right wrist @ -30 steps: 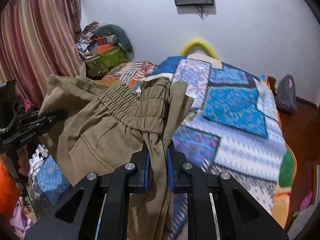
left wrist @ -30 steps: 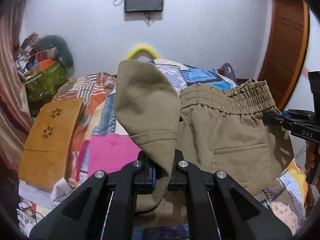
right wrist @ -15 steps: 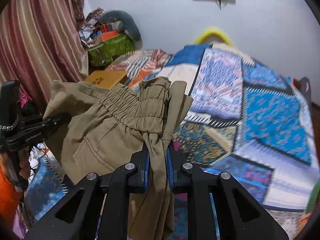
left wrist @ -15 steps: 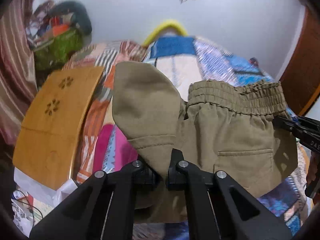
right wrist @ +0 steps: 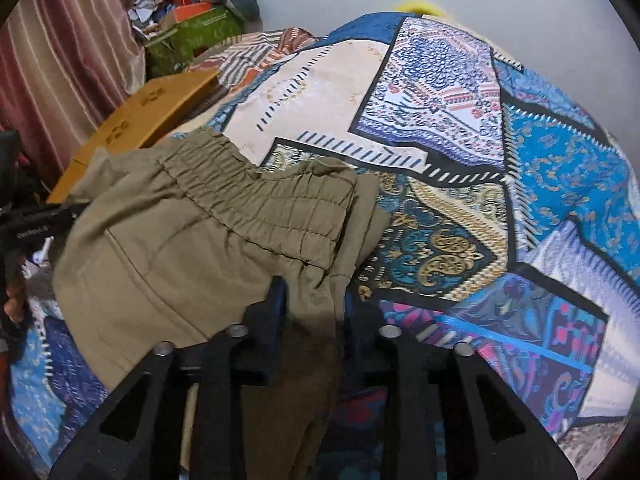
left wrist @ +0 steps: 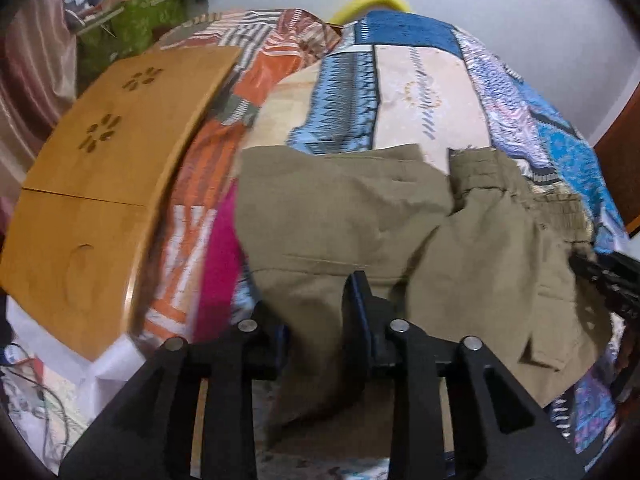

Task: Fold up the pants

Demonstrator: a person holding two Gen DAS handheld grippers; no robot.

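In my left wrist view, my left hand-held gripper (left wrist: 320, 312) has its jaws spread apart with the olive pants (left wrist: 352, 216) running between them; the fabric fills the gap, but I cannot tell whether the fingers (left wrist: 358, 312) still pinch it. The pants lie spread over the near part of the bed (left wrist: 424, 92), on its patchwork quilt, with the elastic waistband (left wrist: 532, 200) toward the right. A wooden lap tray (left wrist: 104, 172) sits on the bed just left of the pants, and my right hand-held gripper (left wrist: 612, 280) shows at the right edge, touching the cloth. In my right wrist view, the right gripper's jaws also stand apart, with a bunched fold of the pants passing between them below the gathered waistband; here too I cannot tell if the grip holds. The left gripper is visible at the far left edge beside the fabric, and a striped curtain (right wrist: 60, 56) hangs behind it.
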